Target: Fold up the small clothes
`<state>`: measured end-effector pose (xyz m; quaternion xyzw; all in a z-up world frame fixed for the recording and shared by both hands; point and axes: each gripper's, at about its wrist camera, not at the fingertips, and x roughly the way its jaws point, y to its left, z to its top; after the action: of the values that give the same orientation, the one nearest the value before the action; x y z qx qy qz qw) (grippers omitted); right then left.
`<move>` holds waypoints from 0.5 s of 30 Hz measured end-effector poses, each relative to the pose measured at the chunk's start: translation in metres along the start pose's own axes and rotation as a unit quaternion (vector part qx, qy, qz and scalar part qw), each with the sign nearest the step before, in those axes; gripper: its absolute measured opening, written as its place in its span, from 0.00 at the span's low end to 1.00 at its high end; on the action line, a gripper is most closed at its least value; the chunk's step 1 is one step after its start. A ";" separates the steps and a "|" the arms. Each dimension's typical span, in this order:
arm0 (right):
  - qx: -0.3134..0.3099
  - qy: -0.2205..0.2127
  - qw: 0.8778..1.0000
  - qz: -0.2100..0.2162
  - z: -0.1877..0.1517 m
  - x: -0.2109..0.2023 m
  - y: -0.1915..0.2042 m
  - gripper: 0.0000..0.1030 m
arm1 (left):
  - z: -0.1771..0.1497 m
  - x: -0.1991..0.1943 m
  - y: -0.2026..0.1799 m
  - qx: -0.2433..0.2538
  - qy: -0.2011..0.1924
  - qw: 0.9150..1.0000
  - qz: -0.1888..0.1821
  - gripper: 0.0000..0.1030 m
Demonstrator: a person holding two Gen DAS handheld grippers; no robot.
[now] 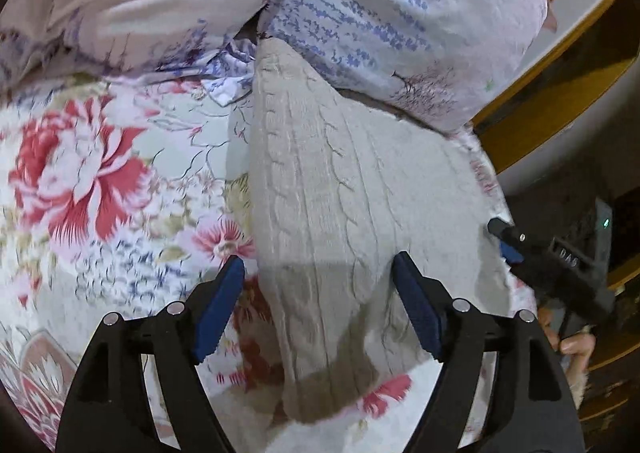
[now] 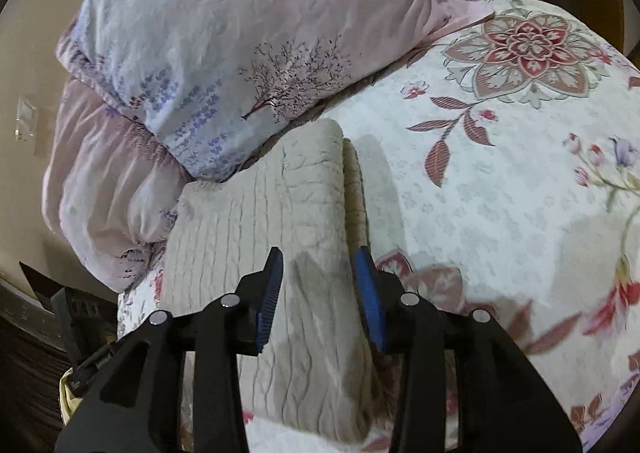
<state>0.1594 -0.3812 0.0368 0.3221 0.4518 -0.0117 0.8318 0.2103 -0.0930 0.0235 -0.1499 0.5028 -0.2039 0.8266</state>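
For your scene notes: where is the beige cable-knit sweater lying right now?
The beige cable-knit sweater lies folded on the floral bedspread, its far end under the lavender-print pillow.

Sweater's far end under pillow

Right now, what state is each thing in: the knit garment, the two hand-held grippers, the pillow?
Beige cable-knit garment: folded lengthwise, lying flat on the floral bedspread.
Left hand-held gripper: open, holding nothing.
Right hand-held gripper: open, straddling the garment's folded edge.
Lavender-print pillow: resting on the garment's far end.
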 end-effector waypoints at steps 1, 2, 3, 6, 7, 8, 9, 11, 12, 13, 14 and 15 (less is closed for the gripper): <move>-0.006 0.002 1.000 -0.003 0.001 0.003 0.002 0.18 | 0.001 0.002 -0.003 0.009 0.000 1.000 0.010 0.78; -0.014 -0.005 1.000 -0.010 0.000 0.004 0.004 0.12 | 0.002 0.003 -0.006 0.016 -0.001 1.000 0.017 0.78; -0.020 -0.017 1.000 -0.017 0.000 0.002 0.006 0.10 | 0.002 0.004 -0.008 0.023 -0.002 0.999 0.023 0.78; -0.012 -0.027 0.999 -0.022 0.000 -0.001 0.000 0.09 | 0.003 0.006 -0.013 0.037 -0.005 0.999 0.036 0.80; -0.006 -0.024 0.999 -0.025 -0.001 0.002 -0.004 0.09 | 0.003 0.007 -0.014 0.041 -0.005 0.998 0.039 0.80; -0.005 -0.023 0.999 -0.027 -0.001 0.003 -0.005 0.09 | 0.002 0.008 -0.016 0.043 -0.005 0.998 0.041 0.80; -0.005 -0.023 0.999 -0.032 -0.003 0.005 -0.007 0.09 | 0.003 0.009 -0.017 0.044 -0.004 0.998 0.041 0.81; -0.005 -0.024 0.999 -0.039 -0.004 0.007 -0.008 0.09 | 0.004 0.011 -0.016 0.045 -0.004 0.998 0.041 0.81; -0.005 -0.024 0.999 -0.045 -0.005 0.008 -0.008 0.09 | 0.004 0.012 -0.016 0.044 -0.003 0.998 0.040 0.82; -0.003 -0.023 0.999 -0.049 -0.006 0.010 -0.009 0.09 | 0.004 0.013 -0.016 0.042 -0.001 0.998 0.038 0.82; -0.002 -0.022 0.998 -0.050 -0.006 0.011 -0.011 0.09 | 0.003 0.013 -0.015 0.041 0.000 0.998 0.037 0.82; 0.001 -0.023 0.998 -0.050 -0.008 0.013 -0.013 0.09 | 0.003 0.014 -0.014 0.039 0.001 0.999 0.035 0.83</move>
<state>0.1568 -0.3838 0.0171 0.2996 0.4478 -0.0609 0.8403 0.2161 -0.1122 0.0200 -0.0993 0.5000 -0.1946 0.8380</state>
